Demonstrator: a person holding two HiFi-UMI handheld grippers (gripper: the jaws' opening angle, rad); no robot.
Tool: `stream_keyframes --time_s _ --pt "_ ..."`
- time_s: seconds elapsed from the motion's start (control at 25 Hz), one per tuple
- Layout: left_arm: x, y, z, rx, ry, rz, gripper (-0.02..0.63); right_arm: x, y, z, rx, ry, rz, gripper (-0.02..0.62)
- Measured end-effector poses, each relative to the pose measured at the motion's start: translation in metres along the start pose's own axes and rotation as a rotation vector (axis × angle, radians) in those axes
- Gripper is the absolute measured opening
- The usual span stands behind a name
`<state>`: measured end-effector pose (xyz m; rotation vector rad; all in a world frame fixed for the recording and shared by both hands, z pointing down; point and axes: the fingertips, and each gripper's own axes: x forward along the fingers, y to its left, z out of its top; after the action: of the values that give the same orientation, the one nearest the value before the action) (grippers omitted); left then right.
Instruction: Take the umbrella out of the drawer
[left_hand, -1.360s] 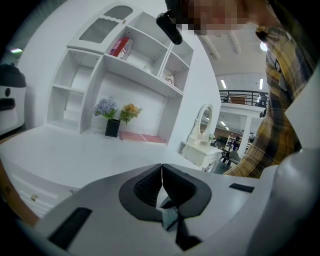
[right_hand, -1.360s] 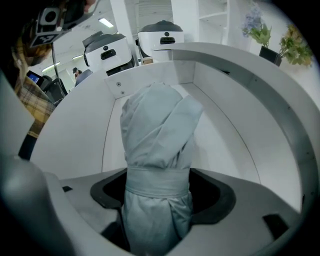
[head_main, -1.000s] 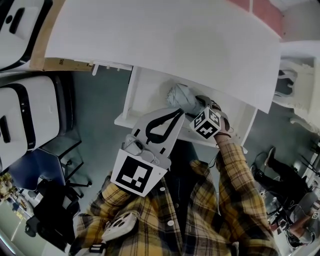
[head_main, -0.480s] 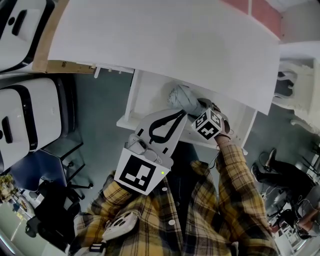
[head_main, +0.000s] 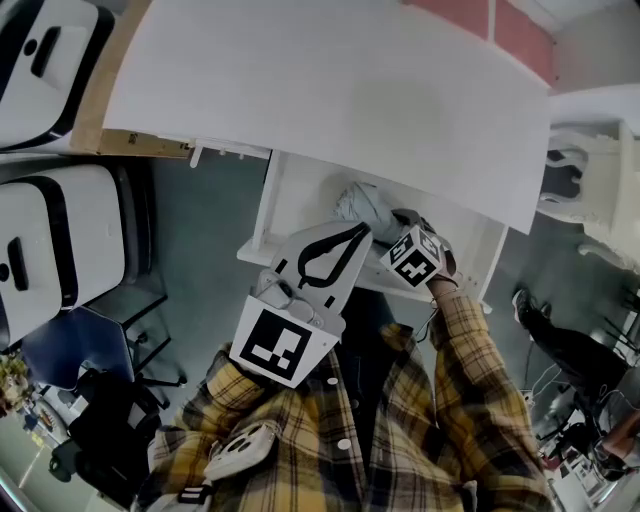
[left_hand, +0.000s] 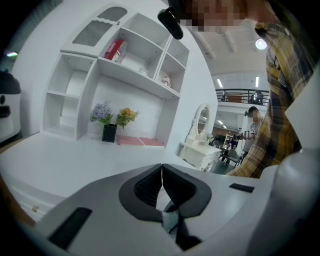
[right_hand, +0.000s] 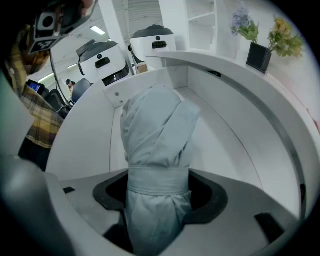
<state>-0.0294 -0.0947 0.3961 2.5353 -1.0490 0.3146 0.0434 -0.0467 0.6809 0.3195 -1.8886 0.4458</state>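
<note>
Lg white desk top (head_main: 330, 100): curved edge, above & beyond both grippers. White shelf unit (left_hand: 115, 75): on the desk, ahead of the left gripper (head_main: 352, 235). White drawer (head_main: 295, 200): pulled out under the desk top; the right gripper (head_main: 398, 225) reaches down into it, the left gripper is held over its front edge. Plaid sleeve (head_main: 470, 370): behind the right gripper. The left gripper, white w/ marker cube at rear: jaws closed tip to tip, nothing btwn them; just beside the right gripper, on its left. The right gripper, pointing steeply down: jaws have just been closing, w/ the umbrella (right_hand: 155, 135) btwn them, pads pressed on it either side. The umbrella: folded, pale grey-blue fabric, inside the drawer, running fwd from the right gripper's jaws. Strap (right_hand: 159, 180): same fabric, wraps the bundle right at the pads. Black pot (right_hand: 260, 56) w/ flowers: on the desk top, up & right of the right gripper.
</note>
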Motion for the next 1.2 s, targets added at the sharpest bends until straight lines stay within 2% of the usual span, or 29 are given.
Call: stream_keyframes --time_s 0.24,0.56,0.92,1.2 --pt "-0.003 -0.002 0.014 0.024 -0.021 -0.001 0.021 -0.017 0.009 0.011 -0.057 -0.027 -0.017 0.304" --pt "-0.01 -0.008 0.029 0.032 -0.037 -0.008 0.021 -0.056 0.006 0.032 -0.038 -0.112 -0.08 0.304" --pt "-0.018 -0.011 0.052 0.062 -0.072 -0.016 0.021 -0.121 0.009 0.075 -0.06 -0.261 -0.151 0.304" --pt "-0.026 -0.014 0.073 0.096 -0.107 -0.008 0.021 -0.184 0.006 0.109 -0.041 -0.421 -0.231 0.304"
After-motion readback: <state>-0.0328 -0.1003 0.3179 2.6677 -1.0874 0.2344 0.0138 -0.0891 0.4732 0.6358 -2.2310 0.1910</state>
